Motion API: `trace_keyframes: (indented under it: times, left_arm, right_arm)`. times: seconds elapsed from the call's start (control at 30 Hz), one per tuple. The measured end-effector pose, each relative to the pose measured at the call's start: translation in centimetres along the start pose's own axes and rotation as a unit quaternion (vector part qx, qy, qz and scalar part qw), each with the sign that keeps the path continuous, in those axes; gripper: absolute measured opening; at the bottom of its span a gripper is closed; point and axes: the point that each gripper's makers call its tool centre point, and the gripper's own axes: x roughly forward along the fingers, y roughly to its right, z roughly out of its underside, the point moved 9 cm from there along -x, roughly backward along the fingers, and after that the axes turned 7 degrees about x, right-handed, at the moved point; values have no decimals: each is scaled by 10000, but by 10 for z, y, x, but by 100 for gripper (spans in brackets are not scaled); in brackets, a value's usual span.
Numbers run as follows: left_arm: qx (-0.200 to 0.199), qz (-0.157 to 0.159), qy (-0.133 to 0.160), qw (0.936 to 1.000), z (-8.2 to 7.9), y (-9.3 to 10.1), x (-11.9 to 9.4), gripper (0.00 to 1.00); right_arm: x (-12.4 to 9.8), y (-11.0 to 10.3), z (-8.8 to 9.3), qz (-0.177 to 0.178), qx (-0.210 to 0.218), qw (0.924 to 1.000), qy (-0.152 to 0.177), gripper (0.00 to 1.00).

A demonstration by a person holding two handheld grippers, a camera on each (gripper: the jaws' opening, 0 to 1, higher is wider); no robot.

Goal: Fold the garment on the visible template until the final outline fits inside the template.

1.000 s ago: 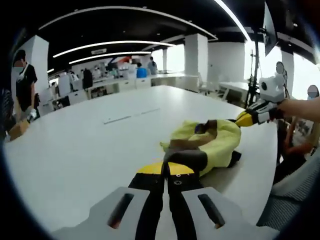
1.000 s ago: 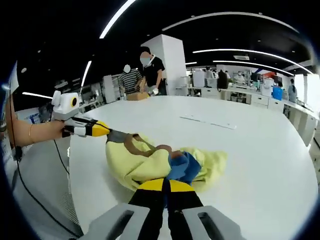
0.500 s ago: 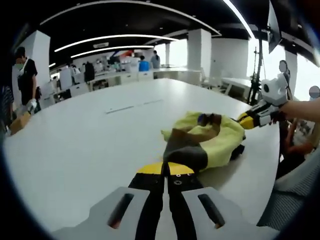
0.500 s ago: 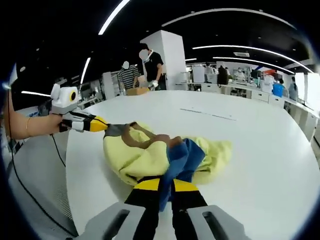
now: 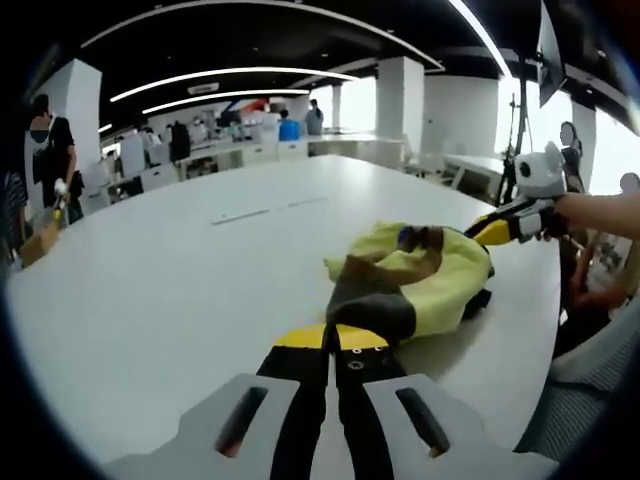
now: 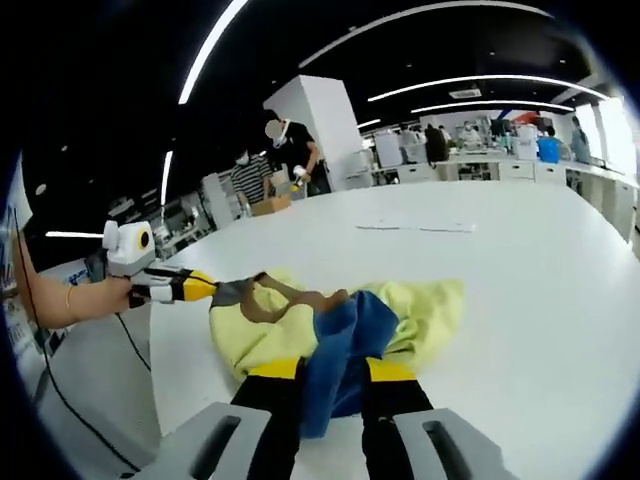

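Since a second ago, my right gripper (image 6: 330,375) has spread its jaws, and blue cloth of the garment (image 6: 340,325) now lies loose between them. In the left gripper view, that right gripper (image 5: 492,231) sits at the far edge of the yellow heap. My left gripper (image 5: 343,340) stays clamped on the garment's dark brown trim, jaws pressed together. The garment is bunched on the white table (image 5: 180,280), near its edge on my side. Two people (image 6: 270,160) stand by a box (image 6: 264,205) at the far corner.
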Motion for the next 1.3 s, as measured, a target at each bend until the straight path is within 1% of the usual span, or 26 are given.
trace_keyframes:
  times: [0.03,0.07,0.1,0.2,0.27,0.33,0.4,0.57,0.6,0.63,0.67,0.77,0.83,0.97,1.03,1.13,1.2,1.3]
  left_arm:
    - [3,1,-8,10000,0,0,0,0]
    - [13,5,-21,10000,0,-1,1,0]
    - [20,7,-29,10000,0,-1,1,0]
    - [29,16,-36,10000,0,-1,1,0]
    - [41,16,-35,10000,-1,-2,1,0]
    - [39,20,-38,10000,-1,-2,2,0]
    - [40,21,-35,10000,-1,-2,2,0]
    - [56,7,-15,10000,-2,-2,1,0]
    - [57,8,-9,10000,-2,-2,1,0]
    - [54,5,-1,10000,-3,-2,1,0]
    - [58,0,16,10000,-3,-2,1,0]
    - [61,10,9,10000,-3,-2,1,0]
    - [61,0,-4,10000,-3,-2,1,0]
    - [64,-6,16,10000,-4,-1,1,0]
    - [70,-3,30,10000,-5,-2,0,0]
    - [71,-3,58,10000,-9,-2,-2,0]
    - [87,9,136,9999,-15,-3,-5,0]
    - [152,30,275,9995,-27,-4,-8,0]
  right_arm:
    - [1,1,0,-76,145,9999,-9,16]
    - [2,2,0,-94,160,9998,3,15]
    - [2,2,1,-186,296,9994,9,13]
    - [3,3,1,-261,505,9984,30,6]
    - [4,4,2,-290,590,9978,36,6]
    - [4,4,3,-278,604,9978,21,3]
    - [3,3,4,-264,502,9984,-29,0]
    - [-2,0,3,-211,458,9987,36,0]
    - [-4,-1,2,-304,451,9985,83,0]
    - [-5,-2,1,-373,556,9977,132,0]
    - [-5,-2,0,-365,609,9973,161,0]
    - [-5,0,2,-317,527,9981,99,0]
    - [-5,1,3,-330,646,9973,63,0]
    - [-6,0,2,-277,475,9985,74,0]
    - [-8,-1,0,-270,413,9987,111,0]
    - [-12,-3,-5,-268,206,9993,159,0]
    - [-15,-5,-10,-244,11,9995,184,0]
    - [-20,-8,-20,-206,-131,9993,267,0]
